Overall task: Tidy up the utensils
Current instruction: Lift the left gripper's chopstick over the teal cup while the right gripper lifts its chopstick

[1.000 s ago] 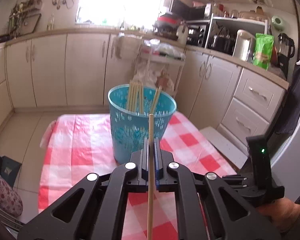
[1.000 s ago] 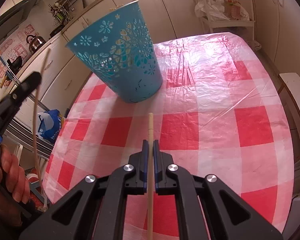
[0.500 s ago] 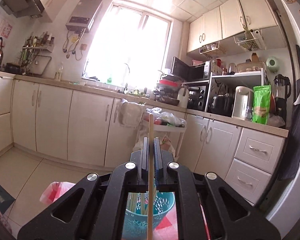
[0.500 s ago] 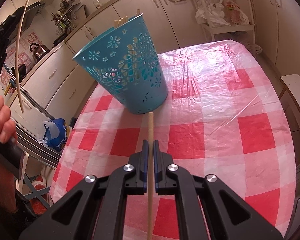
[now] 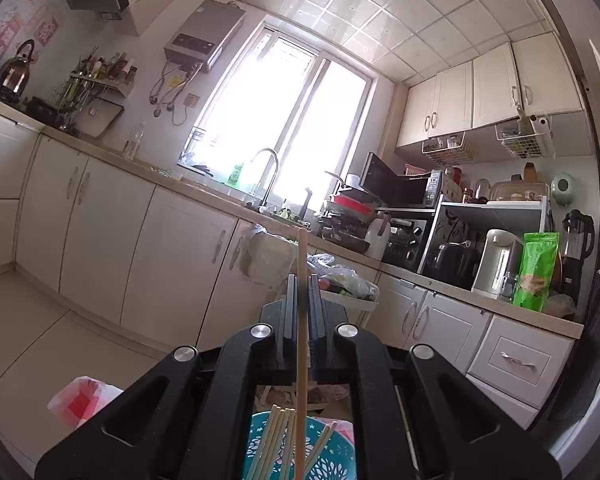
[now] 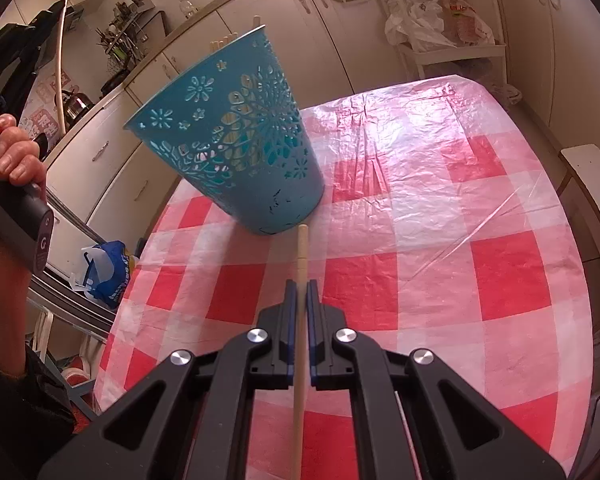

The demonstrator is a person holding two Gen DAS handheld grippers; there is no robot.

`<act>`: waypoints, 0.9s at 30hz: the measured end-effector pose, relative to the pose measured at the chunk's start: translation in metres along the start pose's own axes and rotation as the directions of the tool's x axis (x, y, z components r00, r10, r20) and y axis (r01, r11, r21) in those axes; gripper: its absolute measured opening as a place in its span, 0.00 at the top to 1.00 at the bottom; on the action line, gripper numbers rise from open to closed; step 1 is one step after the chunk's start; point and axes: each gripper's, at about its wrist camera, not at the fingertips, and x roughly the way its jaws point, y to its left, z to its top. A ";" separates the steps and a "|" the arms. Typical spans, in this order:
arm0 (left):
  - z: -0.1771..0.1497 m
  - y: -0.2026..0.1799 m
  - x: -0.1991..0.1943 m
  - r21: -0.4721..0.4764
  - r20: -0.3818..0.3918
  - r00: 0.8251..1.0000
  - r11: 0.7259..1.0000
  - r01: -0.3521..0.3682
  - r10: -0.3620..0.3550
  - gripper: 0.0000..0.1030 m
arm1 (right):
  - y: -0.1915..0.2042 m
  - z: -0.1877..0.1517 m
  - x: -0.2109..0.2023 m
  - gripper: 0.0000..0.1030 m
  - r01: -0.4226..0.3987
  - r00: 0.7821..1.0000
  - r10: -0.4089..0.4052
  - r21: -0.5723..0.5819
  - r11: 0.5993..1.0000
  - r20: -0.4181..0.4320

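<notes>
Here we hold one chopstick in each gripper, and judging by the sticks that already stand in the basket, we are in the middle of dropping the loose ones in. Nearest in the left wrist view, the left gripper [image 5: 303,280] has its jaws pressed narrow on a chopstick [image 5: 301,320] that runs straight up between them; just below, the lower end of that stick points down over the rim of the teal basket [image 5: 332,466], where several other chopsticks [image 5: 278,436] lean. Nearest in the right wrist view, the right gripper [image 6: 301,286] clamps a second chopstick [image 6: 301,252] in the same narrow way, its tip just short of the basket's foot on the checked tablecloth [image 6: 440,240]. The next move, as we judge it, calls for the left jaws to part once the stick's end is inside the rim, then for the right stick to be lifted and tipped upright over the opening. The left view alone shows the mouth of the basket from above, with the sink counter [image 5: 204,188] and window [image 5: 284,120] far behind; the right view alone shows the basket's pierced wall, the table, and the left hand [image 6: 14,160] raised high beside it.
</notes>
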 end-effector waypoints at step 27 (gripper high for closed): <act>-0.053 0.009 0.039 0.115 -0.097 0.992 0.991 -0.069 0.080 0.95 | -0.014 0.001 -0.002 0.94 0.006 1.000 -0.006 0.018 1.000 0.008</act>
